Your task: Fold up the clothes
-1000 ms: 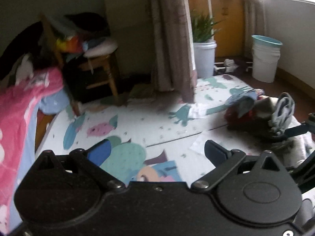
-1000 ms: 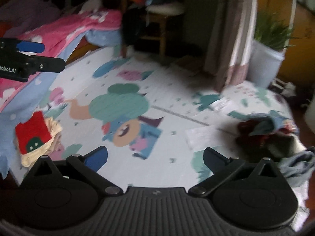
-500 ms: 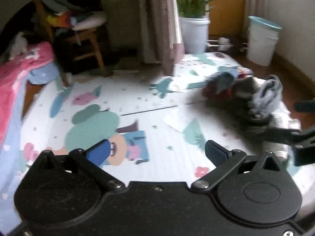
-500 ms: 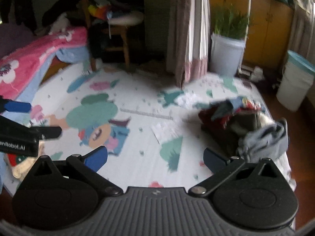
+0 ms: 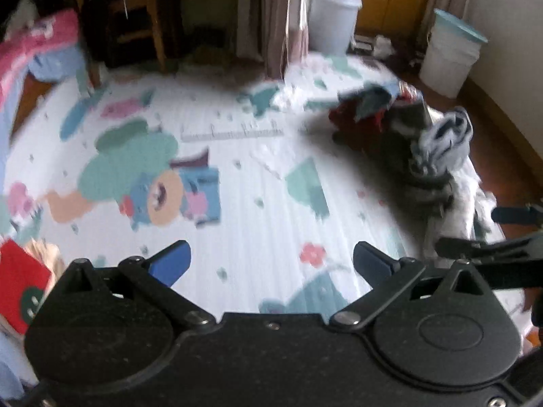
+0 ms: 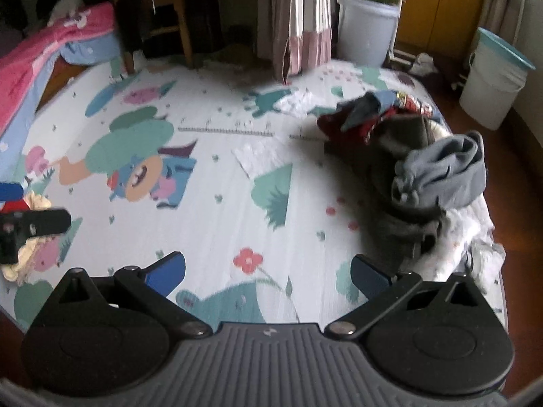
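Observation:
A heap of unfolded clothes point(image 6: 407, 156) lies on the right side of a cartoon-print play mat point(image 6: 220, 186), with a grey-blue garment point(image 6: 444, 176) on top; it also shows in the left wrist view point(image 5: 417, 142). A folded stack with a red piece point(image 5: 18, 285) on top sits at the mat's left edge, partly hidden in the right wrist view point(image 6: 20, 264). My left gripper point(image 5: 271, 264) is open and empty above the mat. My right gripper point(image 6: 268, 271) is open and empty, near the heap's front edge.
A wooden chair point(image 6: 166, 23) piled with things, a curtain point(image 6: 298, 17) and a white planter point(image 6: 366, 30) stand behind the mat. A white bucket point(image 6: 495, 84) stands at the right. A pink and blue blanket point(image 6: 37, 68) hangs at the left.
Both grippers have swung to the right and tipped down toward the mat. The clothes heap has come closer. Both stay open and empty.

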Motion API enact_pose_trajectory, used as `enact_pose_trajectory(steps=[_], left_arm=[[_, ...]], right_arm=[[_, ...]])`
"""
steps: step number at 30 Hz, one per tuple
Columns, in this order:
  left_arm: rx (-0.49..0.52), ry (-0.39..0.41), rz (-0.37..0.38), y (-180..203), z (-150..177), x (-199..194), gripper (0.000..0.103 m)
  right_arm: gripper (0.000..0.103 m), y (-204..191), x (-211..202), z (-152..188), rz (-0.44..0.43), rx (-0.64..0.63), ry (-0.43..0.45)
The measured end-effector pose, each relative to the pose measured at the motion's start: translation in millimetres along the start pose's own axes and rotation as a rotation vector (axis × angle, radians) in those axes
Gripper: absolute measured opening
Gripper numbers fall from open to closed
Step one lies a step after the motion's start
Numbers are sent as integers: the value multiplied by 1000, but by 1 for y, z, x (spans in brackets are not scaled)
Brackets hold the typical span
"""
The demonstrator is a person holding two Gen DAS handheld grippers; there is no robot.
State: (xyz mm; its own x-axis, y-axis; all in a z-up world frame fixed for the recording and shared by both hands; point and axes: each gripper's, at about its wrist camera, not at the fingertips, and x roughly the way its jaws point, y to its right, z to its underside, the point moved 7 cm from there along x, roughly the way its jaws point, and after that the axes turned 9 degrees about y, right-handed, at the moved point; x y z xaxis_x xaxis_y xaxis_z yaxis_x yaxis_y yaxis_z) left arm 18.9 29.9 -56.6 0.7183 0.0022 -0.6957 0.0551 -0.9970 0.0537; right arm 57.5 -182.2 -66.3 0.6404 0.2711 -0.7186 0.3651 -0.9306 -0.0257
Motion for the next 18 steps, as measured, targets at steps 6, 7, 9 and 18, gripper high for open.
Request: enact_pose_trajectory(steps=[6,7,9,18], left_arm=[[-45,-29,-31,-10,15,7,103],[-46,-29,-32,-11,15,8,103],[-38,-31,-40,-11,17,9,103],[-5,-25,-20,-7,21,11,103]], right_arm=[[103,-19,5,7,-30,-18,-38],[103,-22,5,8,-33,-22,-40],[103,-27,7,8,-39,-27,-43],[103,-37,9,4,-59,-29,-46]])
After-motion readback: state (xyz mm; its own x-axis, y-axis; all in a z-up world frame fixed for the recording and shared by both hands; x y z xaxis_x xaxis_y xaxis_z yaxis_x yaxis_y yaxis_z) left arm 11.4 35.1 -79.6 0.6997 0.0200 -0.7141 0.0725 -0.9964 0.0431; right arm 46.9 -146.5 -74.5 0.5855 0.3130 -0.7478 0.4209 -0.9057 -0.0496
